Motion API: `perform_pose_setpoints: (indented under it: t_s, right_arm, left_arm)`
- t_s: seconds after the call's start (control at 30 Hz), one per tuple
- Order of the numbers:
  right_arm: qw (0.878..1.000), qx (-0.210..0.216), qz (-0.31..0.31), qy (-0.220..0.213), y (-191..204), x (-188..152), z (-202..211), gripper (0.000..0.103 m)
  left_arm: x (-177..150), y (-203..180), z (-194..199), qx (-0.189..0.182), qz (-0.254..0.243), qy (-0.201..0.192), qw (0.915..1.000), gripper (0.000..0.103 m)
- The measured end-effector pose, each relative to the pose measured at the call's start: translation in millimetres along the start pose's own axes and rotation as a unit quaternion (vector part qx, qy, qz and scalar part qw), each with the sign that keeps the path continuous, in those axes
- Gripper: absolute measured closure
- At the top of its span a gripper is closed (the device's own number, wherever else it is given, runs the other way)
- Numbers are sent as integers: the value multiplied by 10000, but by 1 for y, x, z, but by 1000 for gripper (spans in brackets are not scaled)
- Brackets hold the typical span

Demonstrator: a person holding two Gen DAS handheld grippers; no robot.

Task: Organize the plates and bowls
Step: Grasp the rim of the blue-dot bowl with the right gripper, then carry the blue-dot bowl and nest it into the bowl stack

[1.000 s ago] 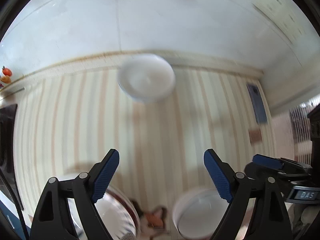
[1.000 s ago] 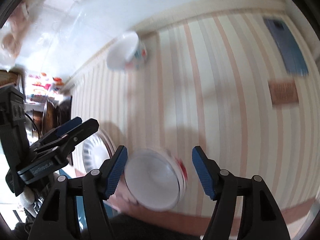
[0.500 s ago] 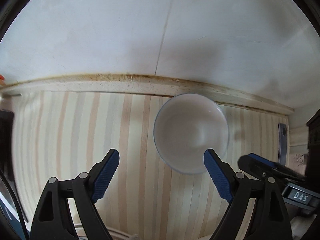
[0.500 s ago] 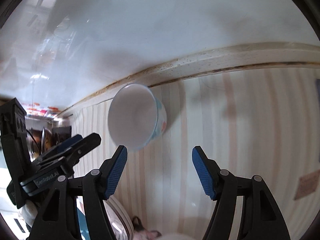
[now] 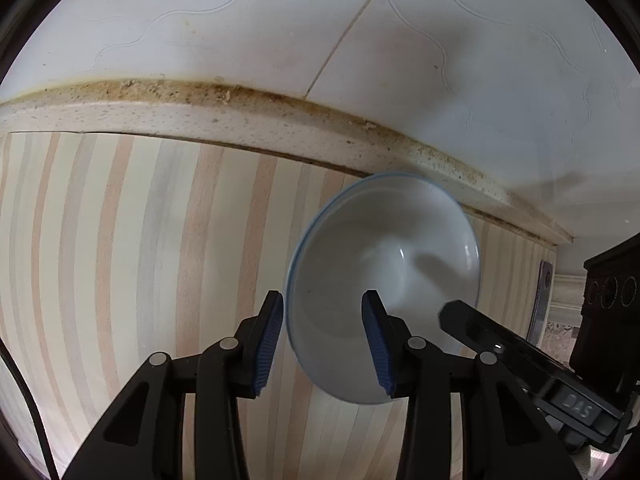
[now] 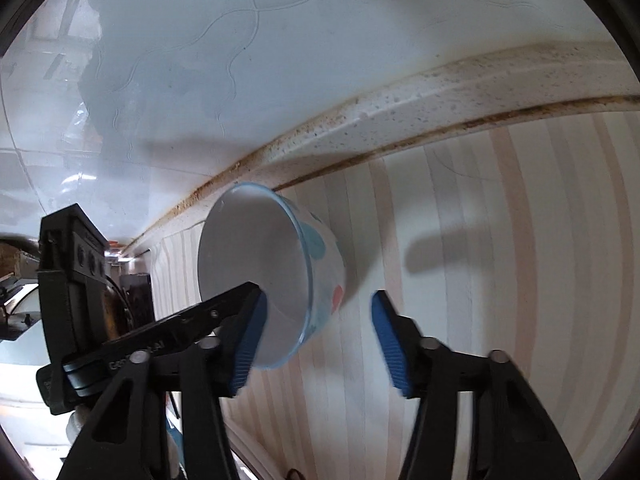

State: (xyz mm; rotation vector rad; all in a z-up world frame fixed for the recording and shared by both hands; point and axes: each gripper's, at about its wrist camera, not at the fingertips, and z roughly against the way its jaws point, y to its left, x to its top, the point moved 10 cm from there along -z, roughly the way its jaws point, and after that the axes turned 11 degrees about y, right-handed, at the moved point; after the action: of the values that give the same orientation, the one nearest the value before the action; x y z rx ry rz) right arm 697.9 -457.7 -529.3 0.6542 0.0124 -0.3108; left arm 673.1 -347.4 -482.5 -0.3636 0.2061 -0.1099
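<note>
Striped cream-and-peach counter covering [image 5: 120,240] below glossy white wall tile [image 5: 240,20], with a grimy speckled ledge [image 5: 200,120] between. Showed a round white glazed bowl with a thin blue rim and pastel spots [image 5: 400,248], sitting near that ledge. Caught the left gripper [image 5: 322,308] straddling the near rim, ribbed blue pads just closing, not yet pinching. Found the right gripper [image 6: 318,320] bracketing the side wall, likewise closing, outer pad clearly apart. Probably set for a two-handed rim lift.

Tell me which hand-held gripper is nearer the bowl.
Left, narrowly. Both jaws have just been closing astride the rim of the bowl: left hand-held gripper close at its left side, right hand-held gripper wider at its right.
</note>
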Motion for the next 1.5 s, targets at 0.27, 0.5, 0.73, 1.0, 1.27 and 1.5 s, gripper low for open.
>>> perform_pose_setpoints:
  t_s: [0.27, 0.5, 0.73, 1.0, 1.27, 1.5]
  right_arm:
    - [9994, -278, 197, -21, 6, 12, -6, 81]
    - [9993, -232, 285, -62, 8, 9, -2, 85]
    - [9983, -301, 489, -79, 15, -11, 6, 85]
    - [9974, -213, 674, -110, 29, -57, 26, 85]
    - [9970, -42, 688, -362, 31, -127, 75, 85]
    - [9968, -49, 652, -470, 25, -193, 107, 85]
  left_arm:
    - [4, 1, 2, -171, 54, -62, 9998, 66]
    - [-8, 6, 9, -92, -32, -196, 9998, 66]
    - [-33, -3, 15, -9, -171, -314, 9994, 66]
    - [-77, -22, 44, 12, -396, -534, 9978, 66]
    - [-145, -57, 66, 16, -767, -554, 9955, 66]
    - [-199, -77, 66, 89, -1125, -466, 9925, 66]
